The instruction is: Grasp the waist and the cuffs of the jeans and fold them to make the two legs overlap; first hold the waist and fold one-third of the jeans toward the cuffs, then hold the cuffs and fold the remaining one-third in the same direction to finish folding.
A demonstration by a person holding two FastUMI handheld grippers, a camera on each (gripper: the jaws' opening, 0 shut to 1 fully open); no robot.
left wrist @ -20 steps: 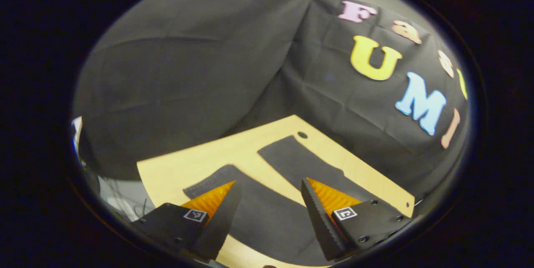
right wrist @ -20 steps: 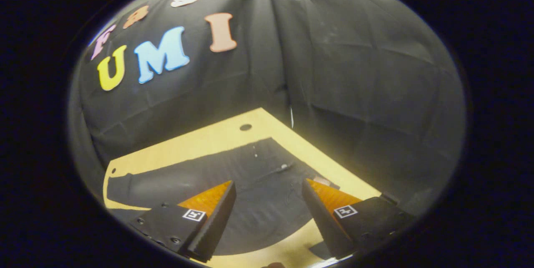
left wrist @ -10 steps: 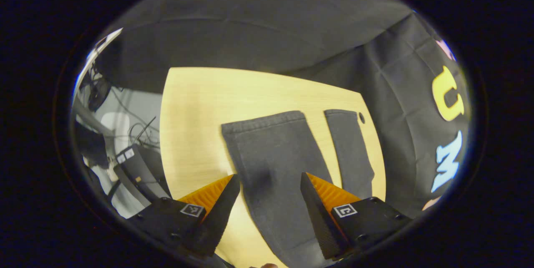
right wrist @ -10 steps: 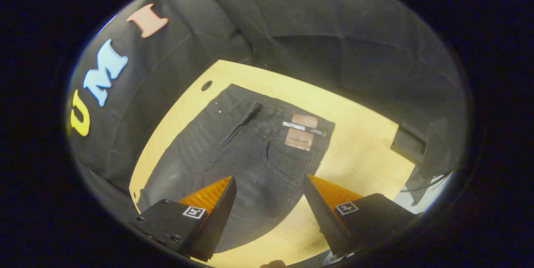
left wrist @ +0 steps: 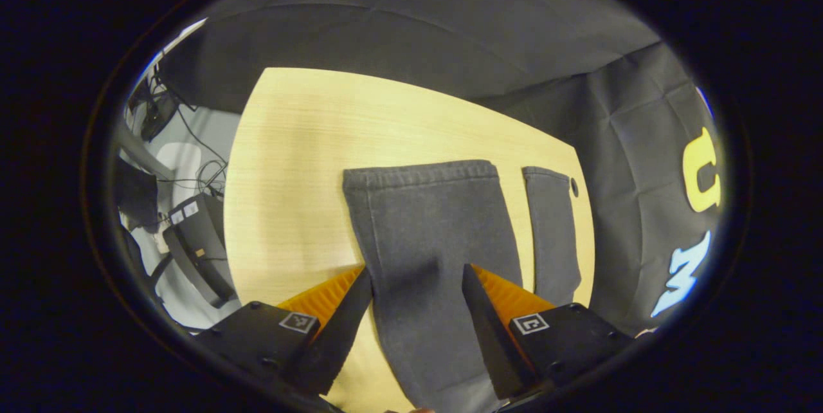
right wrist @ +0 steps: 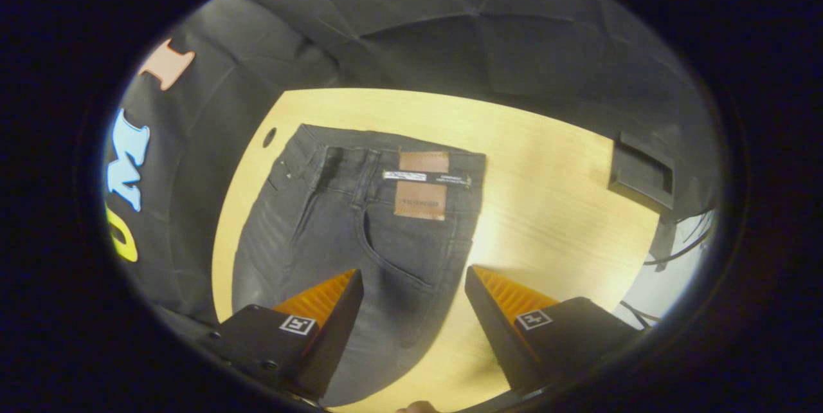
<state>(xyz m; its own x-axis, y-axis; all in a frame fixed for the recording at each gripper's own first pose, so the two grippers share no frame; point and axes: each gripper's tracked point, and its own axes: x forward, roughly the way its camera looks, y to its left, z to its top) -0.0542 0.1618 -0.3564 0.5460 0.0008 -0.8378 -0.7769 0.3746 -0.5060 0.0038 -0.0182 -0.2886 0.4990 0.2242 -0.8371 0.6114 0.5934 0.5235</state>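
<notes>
In the left gripper view, the left gripper [left wrist: 416,278] hangs above the desk with its fingers [left wrist: 341,320] spread apart and nothing between them, one finger to each side of the nearer trouser leg. That leg [left wrist: 431,239] belongs to the dark grey jeans, which lie flat on the pale wooden desk [left wrist: 302,143]; it runs away from the fingers to a stitched cuff [left wrist: 421,173] that ends square across the wood. Just beside it, with a strip of bare desk between, lies the second leg [left wrist: 553,233], narrower in this view, whose cuff reaches up next to a small round hole [left wrist: 574,187] near the desk's edge. Past the desk's left edge, cables and dark equipment [left wrist: 193,239] sit on a lower level, and the black cloth wall [left wrist: 418,20] rises behind. In the right gripper view, the right gripper [right wrist: 415,281] also hovers with its fingers [right wrist: 334,326] held wide and empty, above the seat of the jeans [right wrist: 334,226]. Beyond the fingertips a curved pocket seam shows, then a brown patch [right wrist: 421,199] with a white tag [right wrist: 405,175] above it at the waistband [right wrist: 386,143], which lies straight across the desk at the far end. A dark box [right wrist: 643,172] sits at the desk's far right corner, well apart from the jeans.
</notes>
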